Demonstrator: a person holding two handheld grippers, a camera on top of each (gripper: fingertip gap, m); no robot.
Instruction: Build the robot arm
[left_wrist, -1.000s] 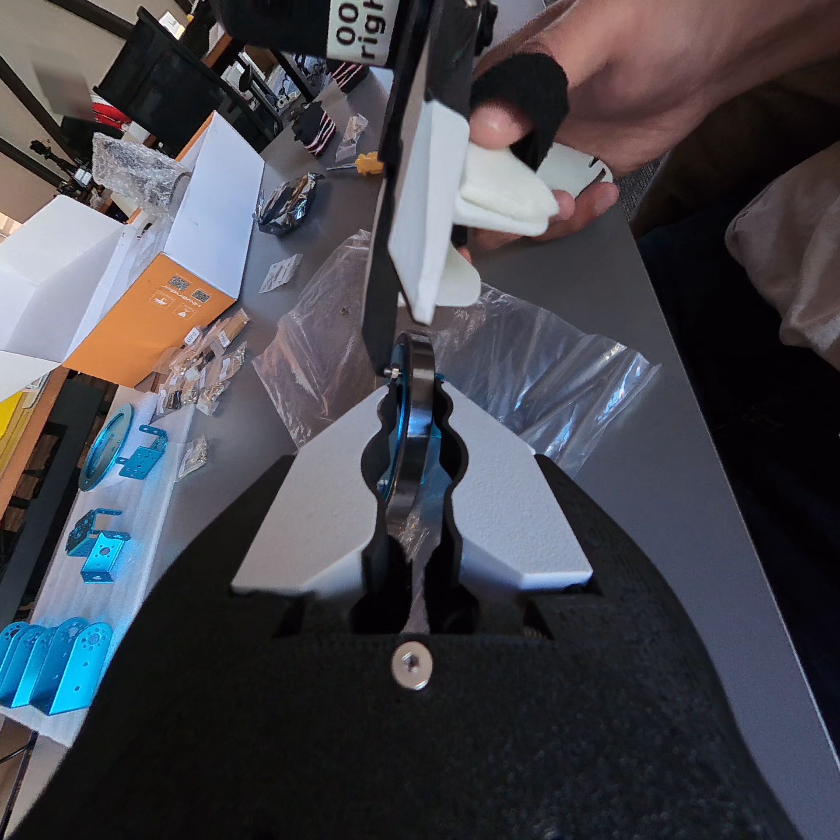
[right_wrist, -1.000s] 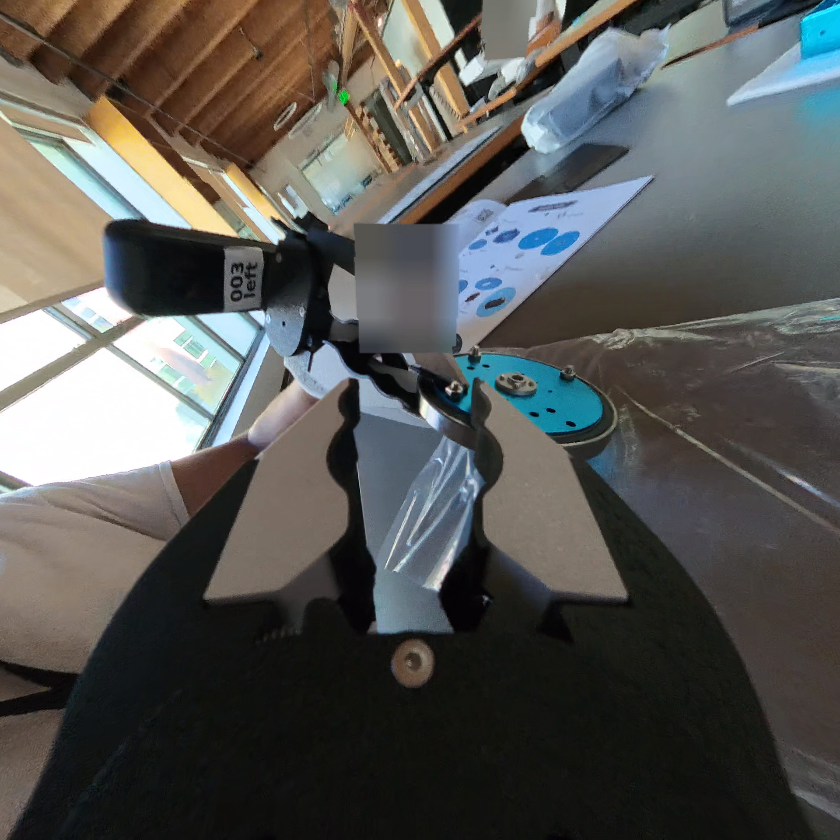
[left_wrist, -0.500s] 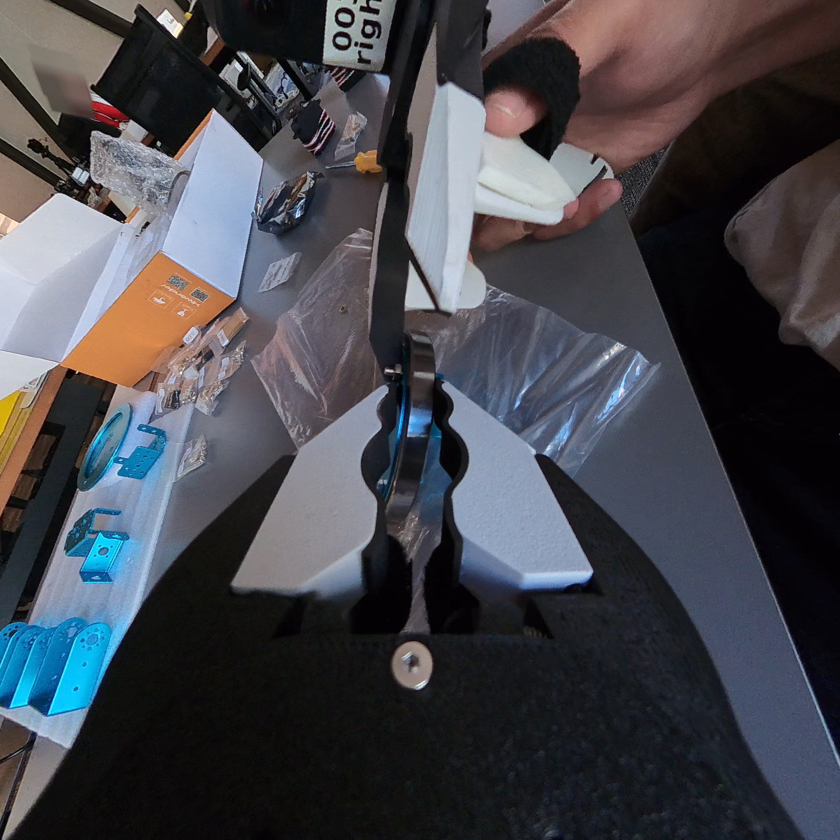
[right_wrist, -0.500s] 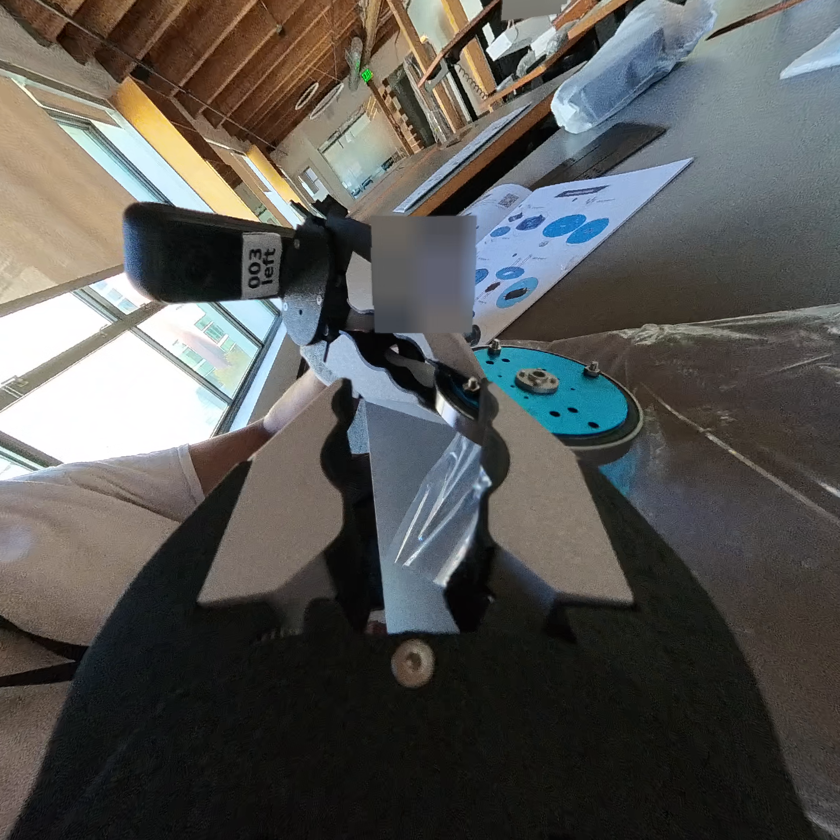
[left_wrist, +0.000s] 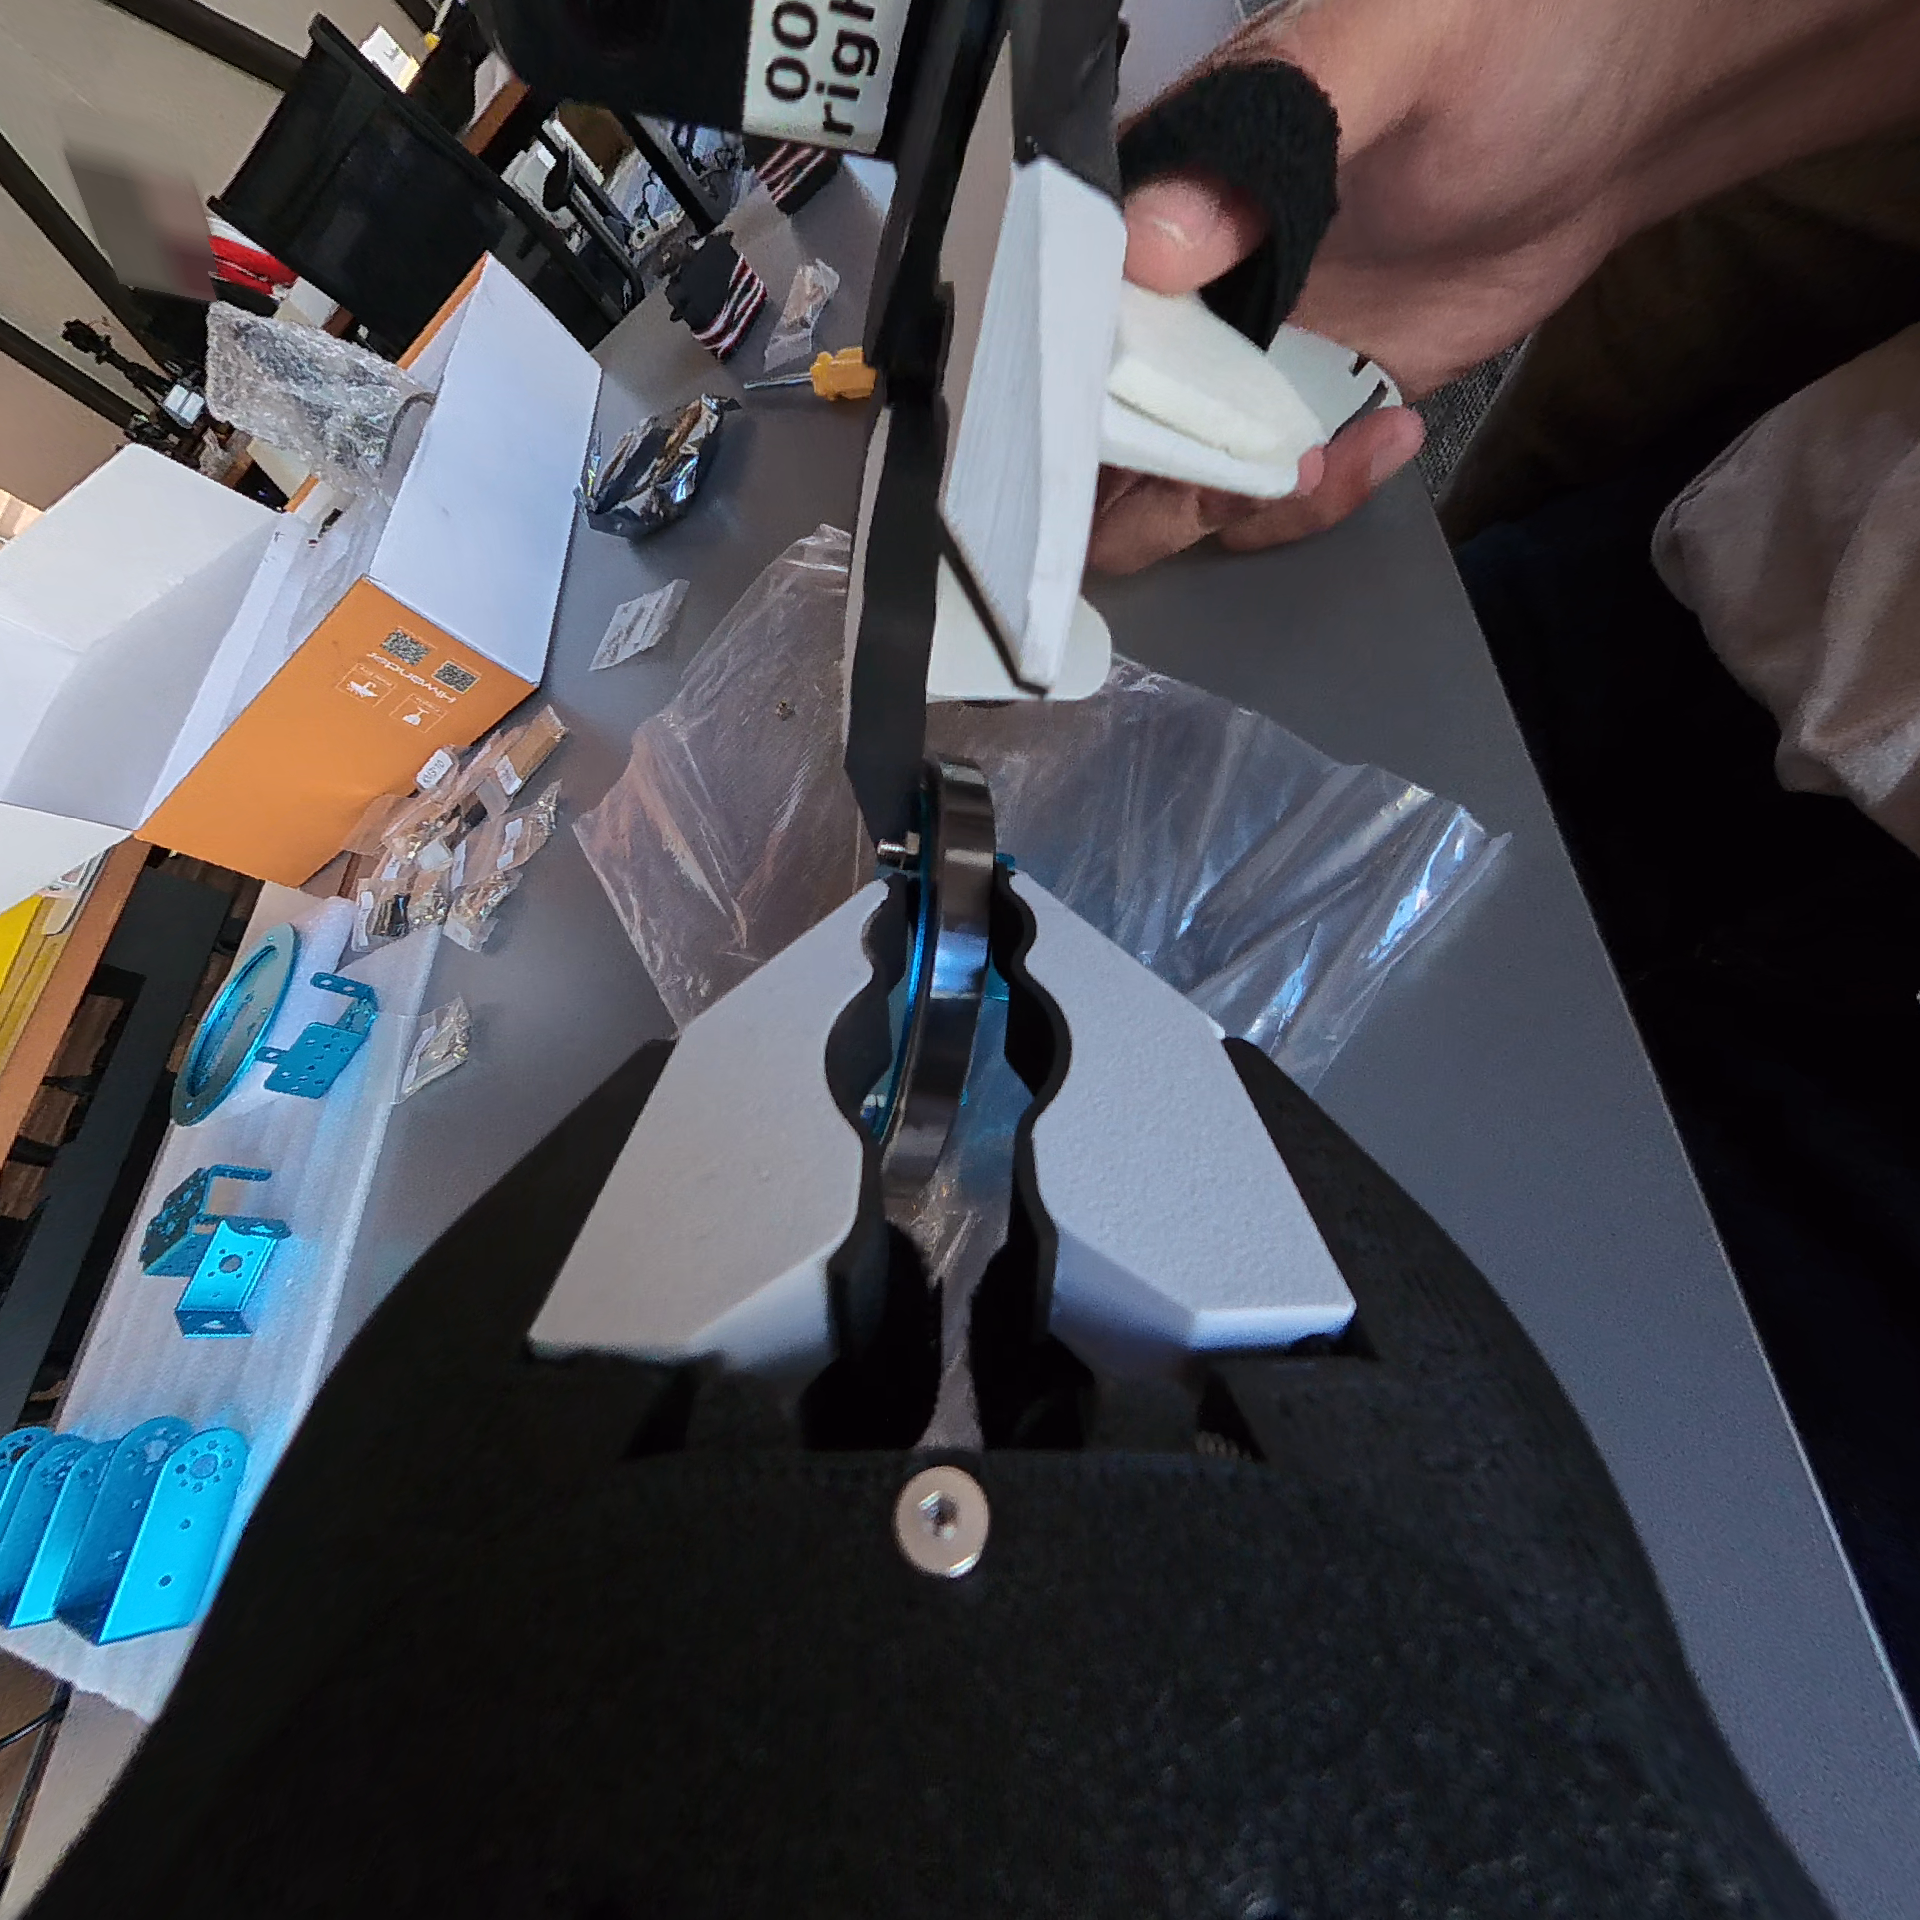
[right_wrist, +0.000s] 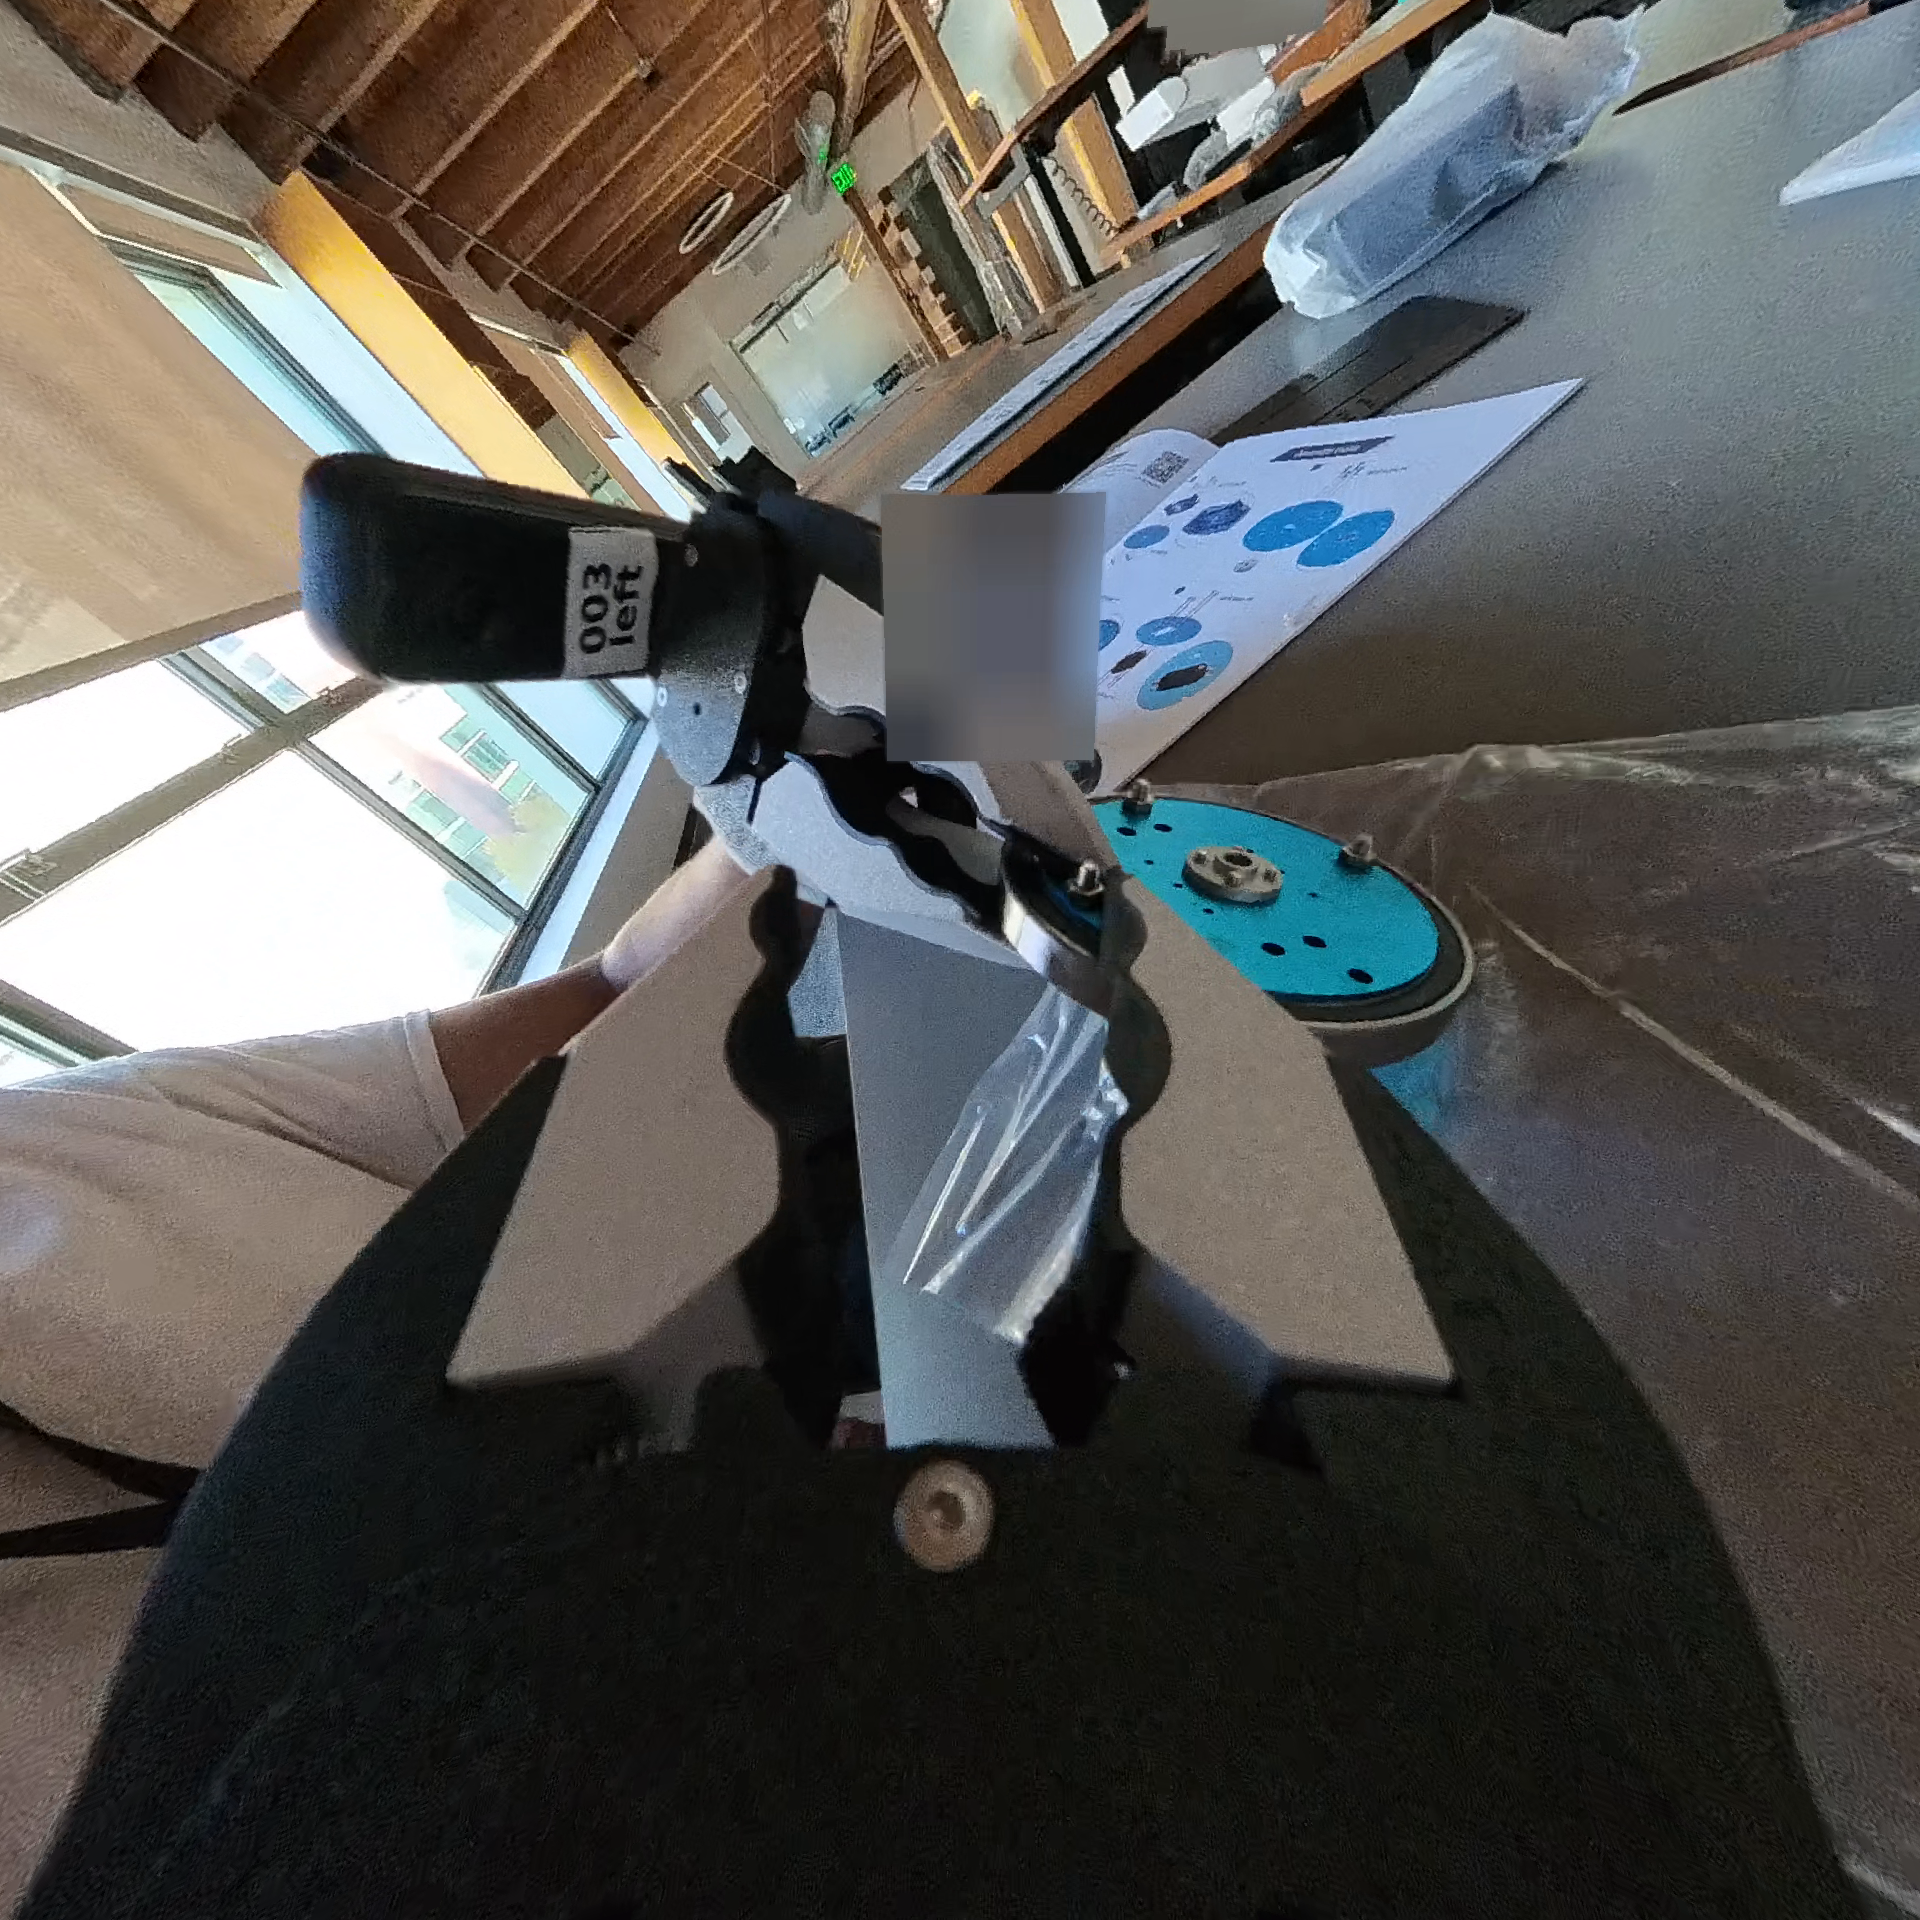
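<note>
My left gripper (left_wrist: 948, 894) is shut on a blue metal disc (left_wrist: 951, 966) with a dark rim, held edge-on above a clear plastic bag (left_wrist: 1195, 831) on the grey table (left_wrist: 1455, 1039). In the right wrist view the disc's blue face (right_wrist: 1268, 904) carries a brass hub and small bolts, and the left gripper (right_wrist: 997, 862) grips its rim. My right gripper (right_wrist: 951, 894) is open, its fingertips close to the disc's rim. A corner of the clear bag (right_wrist: 1008, 1164) lies in its gap against one finger. It also shows from the side in the left wrist view (left_wrist: 966, 717), held by a hand (left_wrist: 1455, 208).
An orange and white box (left_wrist: 343, 675), small hardware bags (left_wrist: 468, 831), a blue ring (left_wrist: 234, 1029) and blue brackets (left_wrist: 208, 1268) on white foam lie at the left. A printed sheet (right_wrist: 1299, 540) and a wrapped package (right_wrist: 1455, 177) lie beyond the disc. The table edge runs along the right.
The right gripper's fingers have spread wider apart. The left gripper stays shut on the disc and has hardly moved.
</note>
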